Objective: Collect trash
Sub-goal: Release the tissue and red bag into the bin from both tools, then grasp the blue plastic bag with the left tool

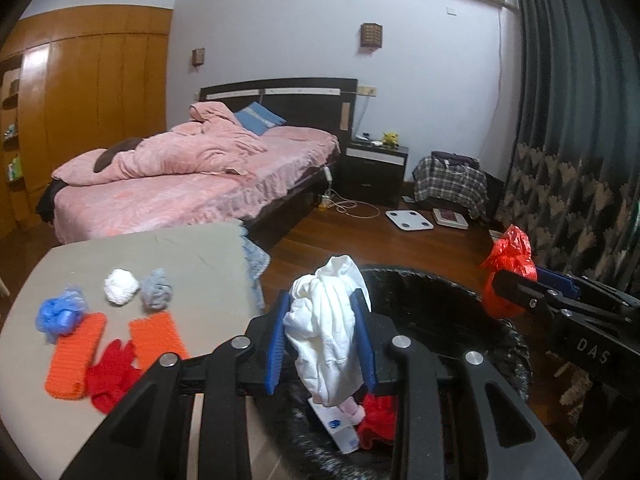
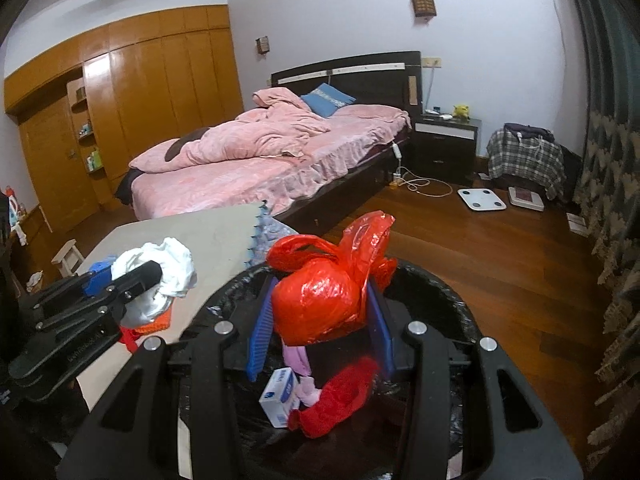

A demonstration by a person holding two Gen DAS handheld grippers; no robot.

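Black hand-held gripper (image 1: 322, 342), blue ribbed pads (image 1: 276, 350), silver screws; "DAS" lettering

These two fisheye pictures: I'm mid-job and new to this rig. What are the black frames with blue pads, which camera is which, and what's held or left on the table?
Each picture comes from a camera on a hand-held tool, looking along its two blue-padded fingers. No robot arm: a person carries one tool per hand. In the left view, the left tool is shut on a white bag. In the right view, the right tool is shut on a red bag. Both hang over a black-lined bin that already holds a small box and red scraps. Left on the table: a blue wad, a white ball, a grey ball, two orange pads and a red glove.
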